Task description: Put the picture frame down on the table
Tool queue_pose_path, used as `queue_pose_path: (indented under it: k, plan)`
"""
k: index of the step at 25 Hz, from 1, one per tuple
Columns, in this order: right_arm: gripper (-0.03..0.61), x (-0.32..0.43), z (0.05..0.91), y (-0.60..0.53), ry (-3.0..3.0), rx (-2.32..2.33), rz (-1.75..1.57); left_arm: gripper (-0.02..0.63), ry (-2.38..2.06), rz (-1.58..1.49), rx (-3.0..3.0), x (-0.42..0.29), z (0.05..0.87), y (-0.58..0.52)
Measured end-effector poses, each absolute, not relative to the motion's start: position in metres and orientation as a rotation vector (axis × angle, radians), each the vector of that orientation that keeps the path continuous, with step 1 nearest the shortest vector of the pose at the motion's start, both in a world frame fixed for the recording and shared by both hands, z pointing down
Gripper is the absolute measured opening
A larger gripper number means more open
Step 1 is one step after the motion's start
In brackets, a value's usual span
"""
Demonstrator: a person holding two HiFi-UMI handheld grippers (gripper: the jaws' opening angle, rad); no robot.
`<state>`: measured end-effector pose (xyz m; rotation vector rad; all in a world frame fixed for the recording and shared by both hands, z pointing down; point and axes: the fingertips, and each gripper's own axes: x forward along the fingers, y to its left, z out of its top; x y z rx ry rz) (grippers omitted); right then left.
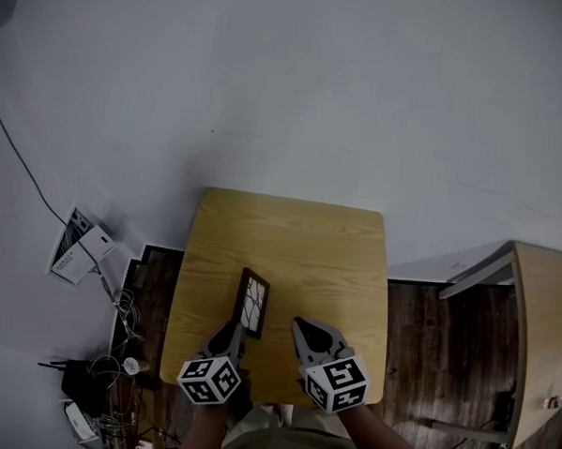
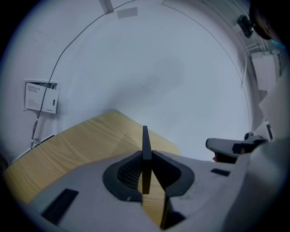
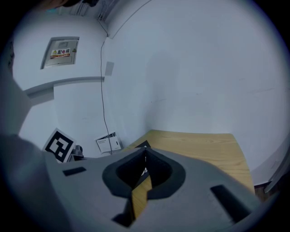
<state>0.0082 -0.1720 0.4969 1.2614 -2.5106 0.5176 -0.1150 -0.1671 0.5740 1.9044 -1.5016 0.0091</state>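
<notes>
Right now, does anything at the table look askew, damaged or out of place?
Only the picture frame: it stands on edge over the wooden table, pinched between the jaws of the left gripper, instead of lying flat. Whether it touches the tabletop I cannot tell. No damage or spill shows. The right gripper is shut and empty.

Table (image 1: 290,231): pale yellow wood with fine running grain; floor (image 1: 424,358): dark brown planks (wall (image 1: 317,80) a plain grey-white). Picture frame (image 1: 252,303): black border round a pale panel crossed by dark grid lines. Left gripper (image 1: 231,334) and right gripper (image 1: 304,325): grey bodies, darker jaw pads, each cube white with black square markers.
</notes>
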Motion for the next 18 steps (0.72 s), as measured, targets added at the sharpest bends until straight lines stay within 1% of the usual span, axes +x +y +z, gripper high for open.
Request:
queue_pose_path:
  k: [18]
  plan:
    - [0.0, 0.016, 0.501, -0.171, -2.509, 1.234, 0.529, 0.061, -1.552, 0.092, 1.891, -0.111, 0.586, -0.184]
